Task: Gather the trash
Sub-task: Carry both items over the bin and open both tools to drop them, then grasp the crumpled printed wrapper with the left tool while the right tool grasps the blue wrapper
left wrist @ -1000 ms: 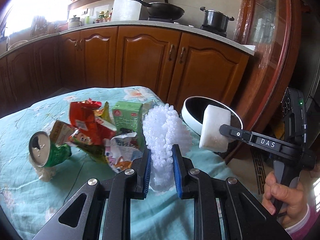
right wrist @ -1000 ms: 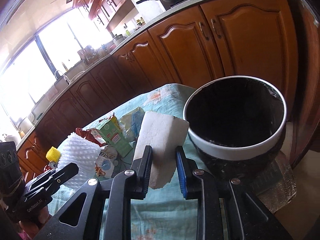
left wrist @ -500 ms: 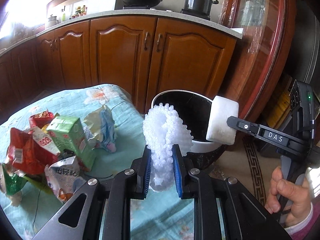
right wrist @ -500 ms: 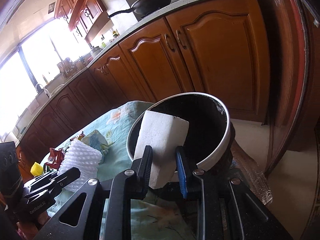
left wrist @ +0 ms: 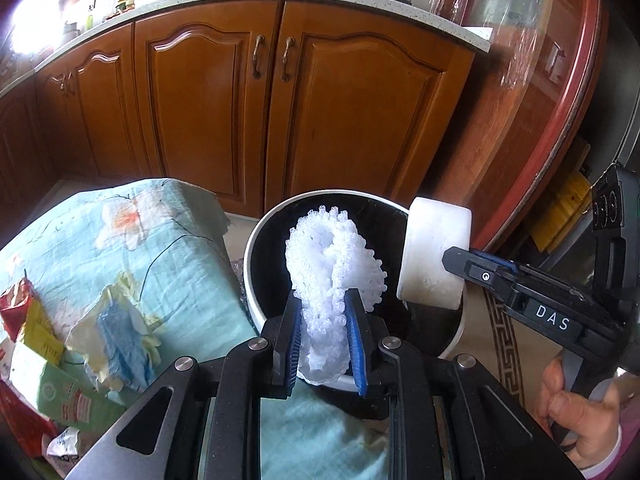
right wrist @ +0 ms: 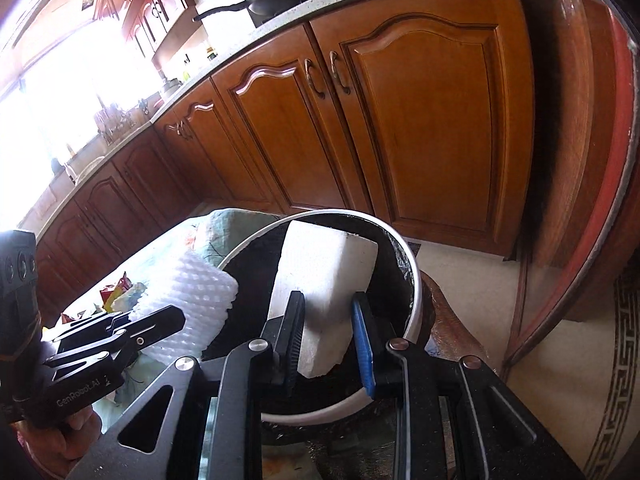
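My left gripper [left wrist: 325, 304] is shut on a white foam fruit net [left wrist: 334, 264], which hangs over the near side of a black-lined trash bin with a white rim [left wrist: 256, 240]. My right gripper [right wrist: 330, 300] is shut on a white foam block [right wrist: 320, 276], held over the same bin [right wrist: 414, 292]. In the left wrist view the block [left wrist: 434, 256] sits at the bin's right rim with the right gripper [left wrist: 460, 260] behind it. The right wrist view has the net [right wrist: 188, 292] at the bin's left edge, in the left gripper [right wrist: 168, 320].
The table under a teal floral cloth [left wrist: 160, 240] carries more trash at the left: a crumpled tissue packet [left wrist: 116, 332], a green carton [left wrist: 68, 392] and red wrappers [left wrist: 16, 304]. Wooden kitchen cabinets [left wrist: 280, 112] stand behind. A person's hand [left wrist: 580, 412] grips the right handle.
Both grippers have carried their loads from above the table to above the bin. The left one travelled further, so the pile of trash has slid to the left edge of its view.
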`<state>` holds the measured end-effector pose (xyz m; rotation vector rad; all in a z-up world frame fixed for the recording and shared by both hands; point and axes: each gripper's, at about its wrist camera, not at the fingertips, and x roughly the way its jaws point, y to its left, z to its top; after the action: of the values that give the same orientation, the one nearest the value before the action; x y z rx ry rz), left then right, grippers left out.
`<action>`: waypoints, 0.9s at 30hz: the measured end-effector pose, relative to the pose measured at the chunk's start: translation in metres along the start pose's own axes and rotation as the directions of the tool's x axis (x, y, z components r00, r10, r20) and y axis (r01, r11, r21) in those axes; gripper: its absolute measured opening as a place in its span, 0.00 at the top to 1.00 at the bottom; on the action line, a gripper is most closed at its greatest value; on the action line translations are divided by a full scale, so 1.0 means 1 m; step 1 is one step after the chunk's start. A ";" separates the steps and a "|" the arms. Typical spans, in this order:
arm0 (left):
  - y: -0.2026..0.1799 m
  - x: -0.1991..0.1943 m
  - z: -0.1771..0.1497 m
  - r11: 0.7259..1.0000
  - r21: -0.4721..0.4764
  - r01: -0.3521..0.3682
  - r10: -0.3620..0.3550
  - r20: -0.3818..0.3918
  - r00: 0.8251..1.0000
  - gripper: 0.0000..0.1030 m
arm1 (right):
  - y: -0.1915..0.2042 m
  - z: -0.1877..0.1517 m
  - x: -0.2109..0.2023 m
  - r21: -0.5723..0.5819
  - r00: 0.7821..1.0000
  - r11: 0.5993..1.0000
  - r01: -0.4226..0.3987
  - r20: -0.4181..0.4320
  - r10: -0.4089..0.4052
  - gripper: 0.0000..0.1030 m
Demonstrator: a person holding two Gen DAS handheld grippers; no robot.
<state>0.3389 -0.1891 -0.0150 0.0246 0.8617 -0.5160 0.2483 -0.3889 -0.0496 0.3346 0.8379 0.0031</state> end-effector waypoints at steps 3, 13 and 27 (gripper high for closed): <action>-0.002 0.017 0.010 1.000 0.006 0.006 -0.005 -0.023 1.000 0.78 | -0.003 0.002 0.005 -0.002 1.000 1.000 0.006 -0.016 -0.006 0.76; 0.005 0.021 0.012 1.000 -0.024 -0.008 0.008 -0.009 1.000 0.40 | -0.016 0.003 0.002 0.043 1.000 0.999 -0.017 -0.005 0.017 0.47; 0.031 -0.049 -0.058 0.991 -0.127 -0.038 0.050 0.099 0.994 0.32 | 0.024 -0.035 -0.035 0.041 0.991 0.992 -0.116 0.068 0.113 0.18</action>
<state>0.2844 -0.1283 -0.0236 -0.0967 0.7899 -0.4174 0.2023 -0.3604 -0.0387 0.4228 0.7539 0.0805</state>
